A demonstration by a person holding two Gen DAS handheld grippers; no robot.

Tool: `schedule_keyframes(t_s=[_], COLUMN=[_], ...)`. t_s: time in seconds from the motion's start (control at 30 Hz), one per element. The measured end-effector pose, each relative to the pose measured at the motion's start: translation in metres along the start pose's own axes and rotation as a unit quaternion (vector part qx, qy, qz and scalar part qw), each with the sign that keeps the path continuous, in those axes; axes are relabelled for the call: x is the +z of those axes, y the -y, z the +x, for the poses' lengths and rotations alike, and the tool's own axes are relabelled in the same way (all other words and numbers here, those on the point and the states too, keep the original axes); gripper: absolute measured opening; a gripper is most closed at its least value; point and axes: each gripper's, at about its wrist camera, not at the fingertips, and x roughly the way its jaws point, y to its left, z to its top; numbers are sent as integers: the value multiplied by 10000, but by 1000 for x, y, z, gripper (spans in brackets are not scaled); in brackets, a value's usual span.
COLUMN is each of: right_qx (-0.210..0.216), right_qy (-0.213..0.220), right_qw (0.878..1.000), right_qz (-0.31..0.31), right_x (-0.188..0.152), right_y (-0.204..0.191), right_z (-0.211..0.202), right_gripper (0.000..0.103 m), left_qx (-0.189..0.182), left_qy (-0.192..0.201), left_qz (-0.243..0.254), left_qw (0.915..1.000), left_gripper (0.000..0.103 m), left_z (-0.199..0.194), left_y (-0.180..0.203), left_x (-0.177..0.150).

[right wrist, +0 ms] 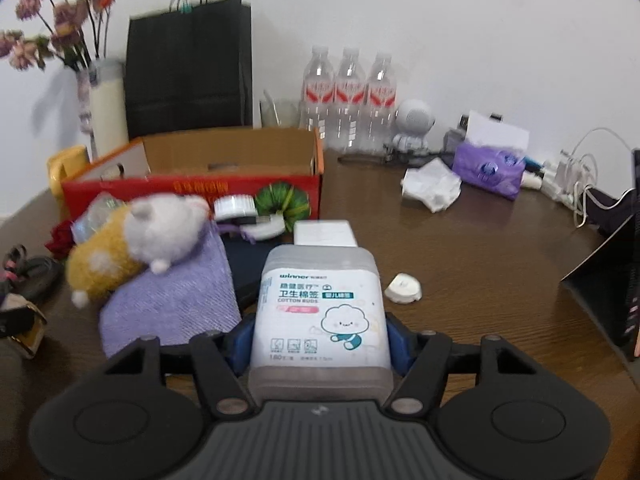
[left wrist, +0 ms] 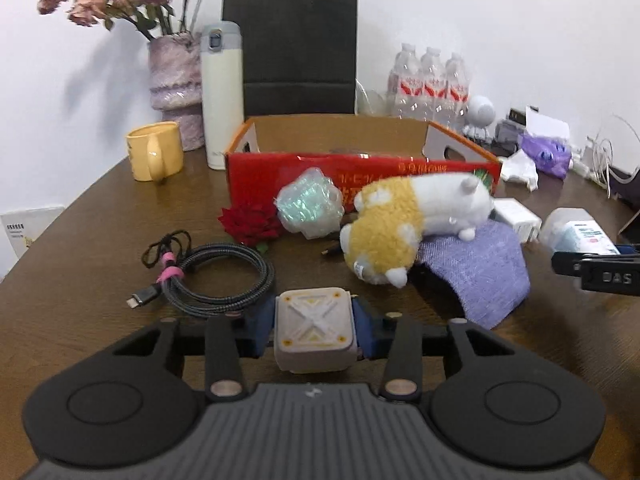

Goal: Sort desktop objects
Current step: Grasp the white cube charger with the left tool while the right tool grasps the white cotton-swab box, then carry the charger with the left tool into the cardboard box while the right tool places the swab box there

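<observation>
My left gripper (left wrist: pixel 315 322) is shut on a small beige cube-shaped box (left wrist: pixel 314 330) with an X pattern, held above the brown table (left wrist: pixel 100 240). My right gripper (right wrist: pixel 320 334) is shut on a clear cotton buds box (right wrist: pixel 320 316) with a white label. The open red cardboard box (left wrist: pixel 360 152) stands behind, also in the right wrist view (right wrist: pixel 224 160). A yellow-and-white plush toy (left wrist: pixel 416 220) lies on a purple cloth (left wrist: pixel 480 268) in front of it. A coiled black cable (left wrist: pixel 216 276), a red fabric rose (left wrist: pixel 250 224) and an iridescent wrapped packet (left wrist: pixel 310 204) lie to the left.
A yellow mug (left wrist: pixel 154 150), a white thermos (left wrist: pixel 221 96), a flower vase (left wrist: pixel 176 80) and a black paper bag (left wrist: pixel 300 48) stand at the back. Water bottles (right wrist: pixel 348 96), an astronaut figure (right wrist: pixel 412 128), a purple tissue pack (right wrist: pixel 488 170), a white charger (right wrist: pixel 324 234) and a small white cap (right wrist: pixel 404 289) are to the right.
</observation>
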Motion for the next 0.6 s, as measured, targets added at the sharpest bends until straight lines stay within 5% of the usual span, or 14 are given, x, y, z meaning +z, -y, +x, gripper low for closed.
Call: schedule_keyframes(t_s=[0.3, 0.5, 0.6], right_qx=[373, 658, 545], right_qy=[820, 932, 776], right_qw=[9959, 9934, 9955], right_qz=[18, 95, 31], right_x=[51, 120, 149], right_y=[-7, -30, -39], right_z=[-50, -6, 27], right_gripper=[64, 64, 64], left_qx=[-186, -128, 62], left_qy=[650, 805, 583], left_qz=[52, 90, 49], left_qw=[9977, 9966, 9983], left_gripper=[43, 43, 43], left_z=[-15, 41, 86], left_y=[-7, -13, -18], left_x=[66, 152, 182])
